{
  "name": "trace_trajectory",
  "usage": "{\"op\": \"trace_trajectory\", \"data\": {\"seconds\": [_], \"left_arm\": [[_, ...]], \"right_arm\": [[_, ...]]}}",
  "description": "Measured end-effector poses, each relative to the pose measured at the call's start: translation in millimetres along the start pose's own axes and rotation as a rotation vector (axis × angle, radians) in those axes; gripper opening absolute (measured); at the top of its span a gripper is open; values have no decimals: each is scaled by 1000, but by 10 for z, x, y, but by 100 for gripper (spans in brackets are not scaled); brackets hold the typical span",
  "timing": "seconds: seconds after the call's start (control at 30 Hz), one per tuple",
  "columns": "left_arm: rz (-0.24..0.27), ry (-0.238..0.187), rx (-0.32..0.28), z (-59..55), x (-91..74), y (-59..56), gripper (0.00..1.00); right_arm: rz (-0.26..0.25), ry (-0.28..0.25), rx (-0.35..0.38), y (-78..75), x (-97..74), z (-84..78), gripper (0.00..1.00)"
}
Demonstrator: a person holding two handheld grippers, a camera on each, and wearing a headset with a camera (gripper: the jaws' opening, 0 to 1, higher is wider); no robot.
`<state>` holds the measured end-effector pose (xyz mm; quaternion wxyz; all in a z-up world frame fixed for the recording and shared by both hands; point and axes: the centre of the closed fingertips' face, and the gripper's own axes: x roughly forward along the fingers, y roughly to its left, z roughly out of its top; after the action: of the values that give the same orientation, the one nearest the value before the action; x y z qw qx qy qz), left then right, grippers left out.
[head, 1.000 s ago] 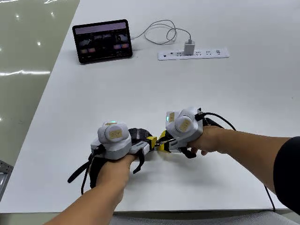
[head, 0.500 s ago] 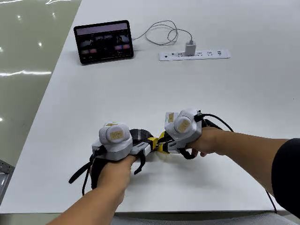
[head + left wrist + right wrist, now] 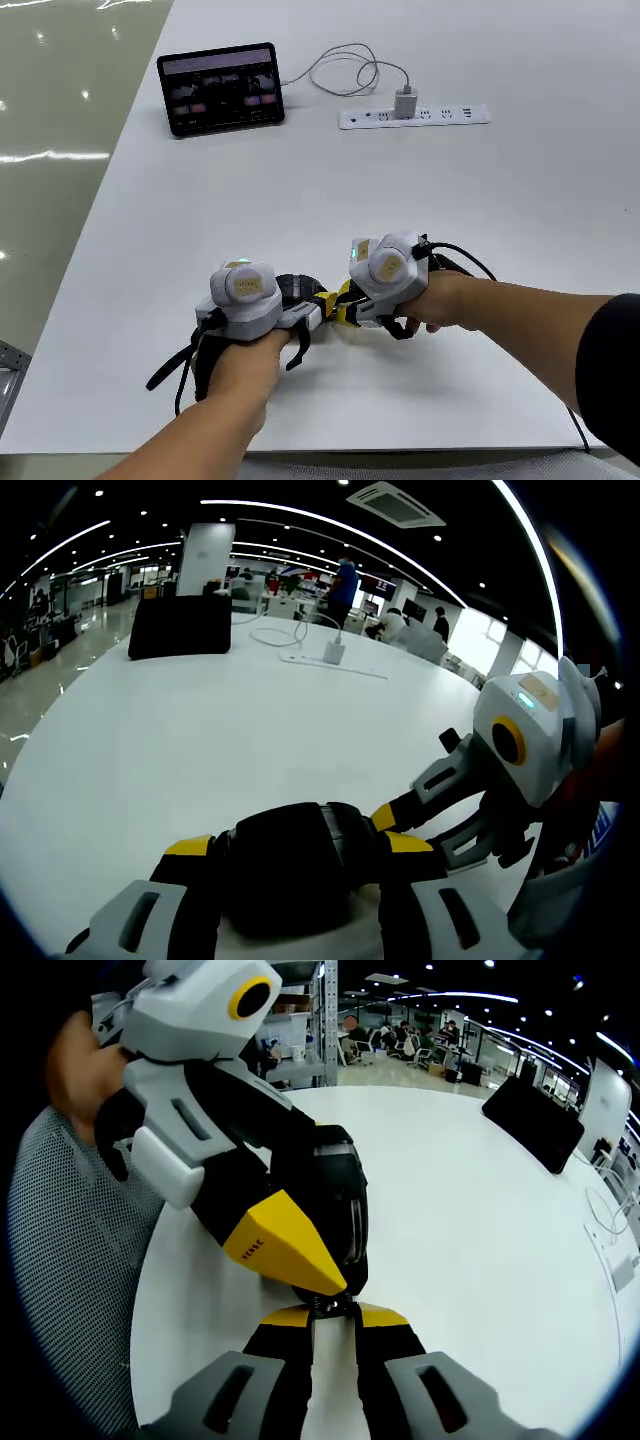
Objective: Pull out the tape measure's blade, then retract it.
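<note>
A black tape measure [image 3: 297, 290] rests low over the white table, near its front edge. My left gripper [image 3: 312, 314] is shut on the case [image 3: 290, 865], whose sides are pinched between its yellow-tipped jaws. In the right gripper view the case [image 3: 335, 1195] stands just ahead of my right gripper [image 3: 333, 1310], whose jaws are pressed together on the small blade tip at the case's mouth. In the head view the right gripper [image 3: 343, 313] meets the left one tip to tip. No length of blade shows outside the case.
A dark tablet [image 3: 221, 87] stands at the far left of the table [image 3: 450, 190]. A white power strip [image 3: 415, 116] with a charger and looped cable lies beyond the middle. The table's left edge [image 3: 105, 200] drops to a glossy floor.
The right gripper has edged slightly closer to the left one. The tape measure stays held in the same spot.
</note>
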<state>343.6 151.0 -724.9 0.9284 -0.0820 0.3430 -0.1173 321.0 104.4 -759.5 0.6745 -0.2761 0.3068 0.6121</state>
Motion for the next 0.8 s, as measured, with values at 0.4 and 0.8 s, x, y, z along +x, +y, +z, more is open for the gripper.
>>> {"op": "trace_trajectory", "data": {"seconds": [0.4, 0.8], "left_arm": [[40, -22, 74, 80, -35, 69, 68], [44, -35, 17, 261, -92, 224, 100]], "right_arm": [[-5, 2, -11, 17, -9, -14, 13], [-5, 8, 55, 8, -109, -57, 29]]}}
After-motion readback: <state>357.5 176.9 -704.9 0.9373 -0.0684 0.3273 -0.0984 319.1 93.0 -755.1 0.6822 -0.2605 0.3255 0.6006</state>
